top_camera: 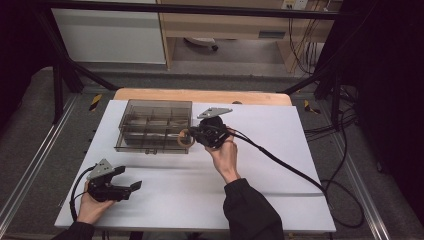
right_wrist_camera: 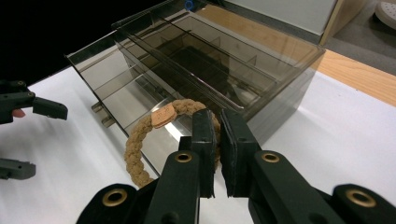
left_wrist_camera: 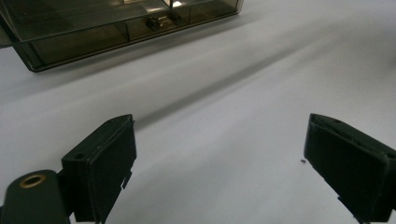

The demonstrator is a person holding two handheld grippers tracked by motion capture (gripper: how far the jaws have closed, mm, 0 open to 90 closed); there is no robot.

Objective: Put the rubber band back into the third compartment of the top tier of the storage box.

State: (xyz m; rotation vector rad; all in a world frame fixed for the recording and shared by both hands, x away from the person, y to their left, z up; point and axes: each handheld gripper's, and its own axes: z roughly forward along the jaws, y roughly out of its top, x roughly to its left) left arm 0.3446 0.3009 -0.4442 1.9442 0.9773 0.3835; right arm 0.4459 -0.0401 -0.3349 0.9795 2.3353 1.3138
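The right gripper (right_wrist_camera: pixel 217 140), its 2 jaws clamped on a braided rope ring (right_wrist_camera: pixel 140 140), holds it at the near right corner of the smoky divided box (top_camera: pixel 155 126) (ring on edge, leather tag (right_wrist_camera: pixel 163 115) uppermost), while the left gripper (top_camera: pixel 131 180) rests wide open over bare white table (top_camera: pixel 280 125), well apart from the box

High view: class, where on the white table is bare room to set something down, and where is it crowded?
Free: the white table right of the right gripper, crossed by its cable, and the strip between the smoked compartment box and the left gripper. Crowded: the box's near right corner, where the right gripper holds a braided rope ring.
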